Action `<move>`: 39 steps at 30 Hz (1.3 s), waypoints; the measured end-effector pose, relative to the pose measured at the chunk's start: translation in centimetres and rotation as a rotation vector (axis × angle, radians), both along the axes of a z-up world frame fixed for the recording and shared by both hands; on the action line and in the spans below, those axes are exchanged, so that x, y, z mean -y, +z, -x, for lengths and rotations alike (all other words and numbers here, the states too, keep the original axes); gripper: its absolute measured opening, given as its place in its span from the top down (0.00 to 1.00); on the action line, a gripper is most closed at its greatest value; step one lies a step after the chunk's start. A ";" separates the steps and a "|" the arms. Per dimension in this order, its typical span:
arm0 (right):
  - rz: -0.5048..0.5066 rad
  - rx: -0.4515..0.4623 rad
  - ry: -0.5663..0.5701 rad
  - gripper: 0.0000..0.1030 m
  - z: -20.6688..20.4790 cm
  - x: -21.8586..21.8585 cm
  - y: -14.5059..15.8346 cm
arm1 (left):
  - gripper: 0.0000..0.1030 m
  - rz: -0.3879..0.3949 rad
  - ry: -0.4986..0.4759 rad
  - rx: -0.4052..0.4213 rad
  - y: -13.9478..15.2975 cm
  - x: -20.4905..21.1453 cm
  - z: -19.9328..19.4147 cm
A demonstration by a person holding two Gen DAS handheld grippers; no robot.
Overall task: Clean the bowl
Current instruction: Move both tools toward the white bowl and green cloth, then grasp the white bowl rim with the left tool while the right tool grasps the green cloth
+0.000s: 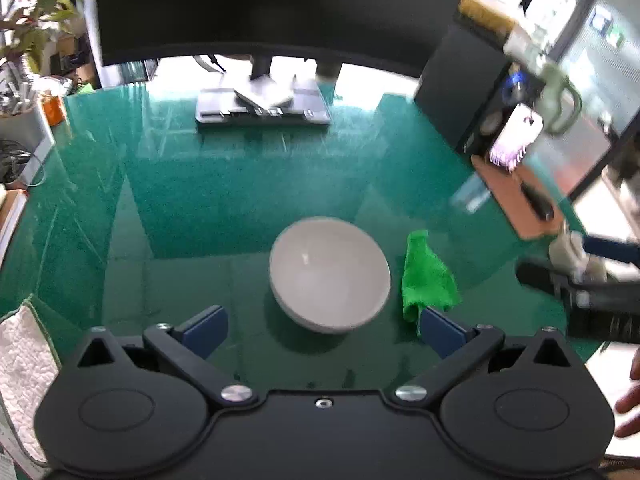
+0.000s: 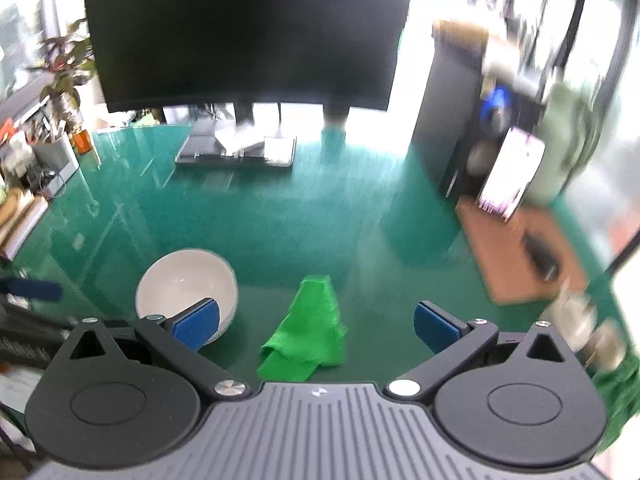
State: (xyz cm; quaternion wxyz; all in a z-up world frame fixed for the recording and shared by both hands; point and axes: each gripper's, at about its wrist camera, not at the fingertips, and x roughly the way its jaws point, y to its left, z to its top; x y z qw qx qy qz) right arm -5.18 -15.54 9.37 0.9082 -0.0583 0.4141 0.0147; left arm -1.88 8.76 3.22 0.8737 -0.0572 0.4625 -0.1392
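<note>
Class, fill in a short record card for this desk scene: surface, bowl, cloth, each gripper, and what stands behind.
surface: green desk mat
bowl: white bowl, upright, looks empty
cloth: green cloth, crumpled, right of the bowl, apart from it
left gripper: open, facing the bowl, holding nothing
right gripper: open, facing the cloth, holding nothing
behind: dark monitor on its stand

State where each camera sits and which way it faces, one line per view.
Left wrist: rides the open left gripper, facing forward and down at the white bowl; a hand shows at right.
Right wrist: rides the open right gripper, facing the green cloth.
Shared: bowl, cloth, green table, monitor.
</note>
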 end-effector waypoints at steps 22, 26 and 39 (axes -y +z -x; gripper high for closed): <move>-0.234 -0.075 0.012 0.00 -0.3 6.9 -3.0 | 0.00 -0.165 0.165 0.060 0.5 4.5 0.4; -0.259 -0.093 0.041 0.00 -1.6 8.7 -5.0 | 0.00 -0.279 0.227 0.063 0.1 5.7 0.4; -0.314 -0.129 0.206 0.00 -1.3 9.7 -8.0 | 0.00 -0.299 0.342 -0.008 -0.7 8.8 4.6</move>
